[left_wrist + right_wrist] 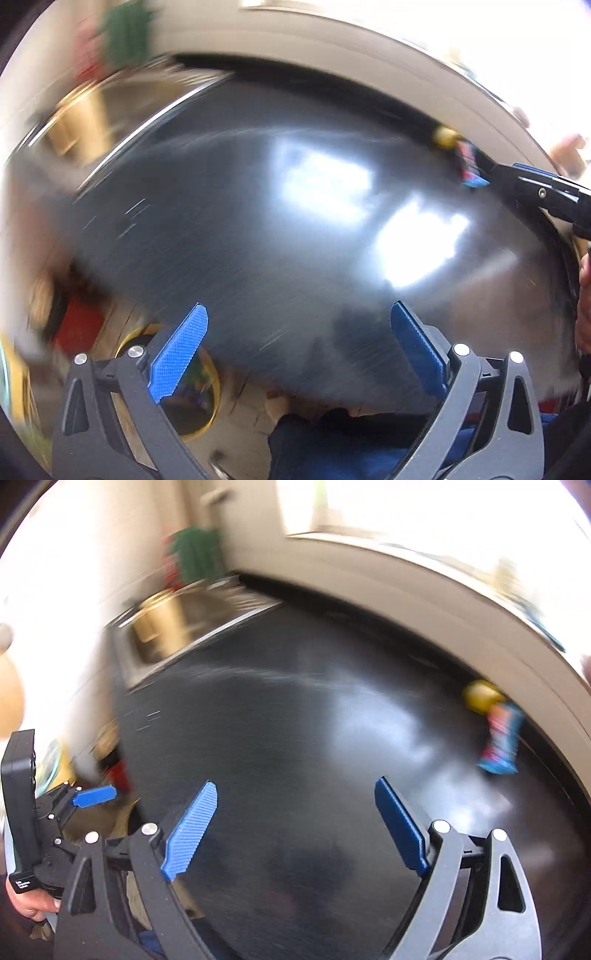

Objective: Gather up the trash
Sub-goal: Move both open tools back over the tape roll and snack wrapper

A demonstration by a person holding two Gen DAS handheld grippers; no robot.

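We see the right gripper [295, 827] with its jaws spread wide and empty above the dark countertop [280, 738]. Far right on that countertop, a colourful snack wrapper [501, 738] lies touching a blurred yellow object [479, 697]. The sink [173, 631] sits far left.

On the dark tabletop [280, 738]: one yellow round item [479, 697] and one colourful snack wrapper [501, 740]. Beyond it, one metal sink [192, 627]. Two grippers, left [299, 347] and right [295, 823].
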